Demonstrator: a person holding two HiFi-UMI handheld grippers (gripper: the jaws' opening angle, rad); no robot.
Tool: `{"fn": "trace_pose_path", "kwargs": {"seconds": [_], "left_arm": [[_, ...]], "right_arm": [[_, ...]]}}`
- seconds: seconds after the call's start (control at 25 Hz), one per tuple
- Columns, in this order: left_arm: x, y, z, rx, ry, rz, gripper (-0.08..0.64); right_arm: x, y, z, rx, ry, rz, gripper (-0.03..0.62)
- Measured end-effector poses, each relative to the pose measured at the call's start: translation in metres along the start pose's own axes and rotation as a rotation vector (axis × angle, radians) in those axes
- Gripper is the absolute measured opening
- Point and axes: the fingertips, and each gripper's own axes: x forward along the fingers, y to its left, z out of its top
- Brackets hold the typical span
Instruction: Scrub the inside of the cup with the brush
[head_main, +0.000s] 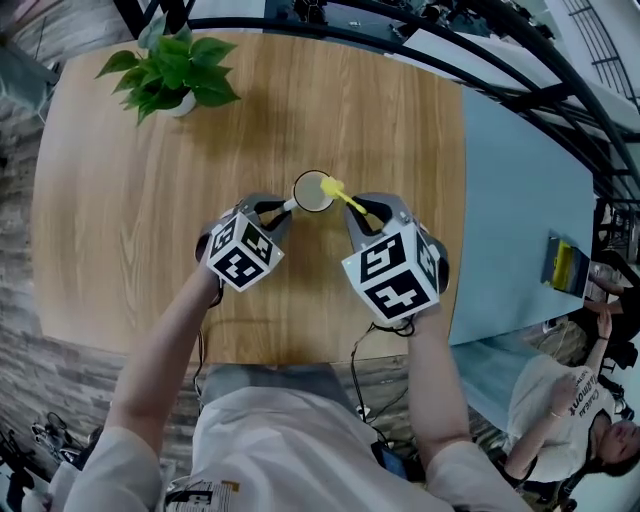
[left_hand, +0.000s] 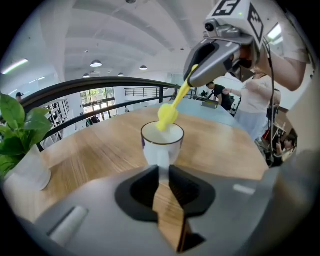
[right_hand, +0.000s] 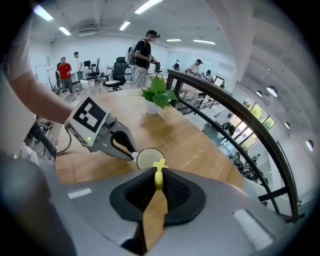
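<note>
Head view: my left tongs (head_main: 286, 208) clamp the handle of the white cup (head_main: 313, 192); my right tongs (head_main: 368, 213) pinch the yellow brush (head_main: 338, 192), its head at the cup's mouth. The cup stands mid-way across the bench (head_main: 120, 250), bare wood all around, well clear of every edge and of the potted plant (head_main: 175, 75).

The left gripper (head_main: 288, 208) is pointing forward and down, its fingers (left_hand: 137, 192) pressing on the handle of the cup (head_main: 313, 192). The right gripper (head_main: 362, 212) is angling down beside it, its fingers (right_hand: 177, 192) clamping the stem of the brush (head_main: 338, 192). The left forearm (head_main: 165, 340) and right forearm (head_main: 435, 375) are extending forward and converging, with the marker cubes facing upward.
</note>
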Motion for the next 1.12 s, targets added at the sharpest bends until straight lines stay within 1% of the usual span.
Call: {"fn": "trace_pose_path", "kwargs": {"seconds": [0.12, 0.24, 0.36, 0.48, 0.56, 0.64, 0.72, 0.8, 0.88, 1.0, 1.12], "left_arm": [[-0.001, 0.001, 0.001, -0.016, 0.004, 0.008, 0.06], [-0.001, -0.001, 0.001, -0.028, 0.005, 0.012, 0.061], [-0.003, -0.002, 0.0, -0.025, 0.012, 0.013, 0.061], [-0.002, -0.005, 0.001, -0.023, 0.011, 0.005, 0.06], [-0.003, -0.006, 0.0, -0.021, 0.013, 0.006, 0.061], [-0.005, -0.007, -0.003, -0.017, 0.029, 0.008, 0.069], [-0.012, -0.009, -0.006, -0.011, 0.045, 0.013, 0.104], [-0.024, -0.008, -0.006, -0.024, 0.034, 0.034, 0.107], [-0.042, -0.005, -0.002, -0.054, 0.0, 0.063, 0.107], [-0.076, -0.003, 0.015, -0.1, -0.08, 0.108, 0.104], [-0.115, -0.005, 0.04, -0.132, -0.167, 0.143, 0.091]], "right_arm": [[-0.01, 0.013, -0.012, 0.014, 0.034, 0.017, 0.032], [-0.018, 0.029, -0.019, 0.066, 0.027, 0.064, 0.032], [-0.017, 0.041, -0.014, 0.118, -0.024, 0.111, 0.032], [-0.014, 0.043, -0.001, 0.186, -0.111, 0.121, 0.032], [-0.015, 0.04, 0.01, 0.261, -0.196, 0.101, 0.032], [-0.023, 0.032, 0.018, 0.354, -0.278, 0.063, 0.032], [-0.036, 0.024, 0.025, 0.421, -0.344, 0.012, 0.032], [-0.053, 0.019, 0.032, 0.444, -0.411, -0.041, 0.032], [-0.073, 0.014, 0.041, 0.449, -0.486, -0.089, 0.032], [-0.105, 0.01, 0.052, 0.448, -0.581, -0.158, 0.032], [-0.137, 0.009, 0.06, 0.468, -0.651, -0.19, 0.032]]}}
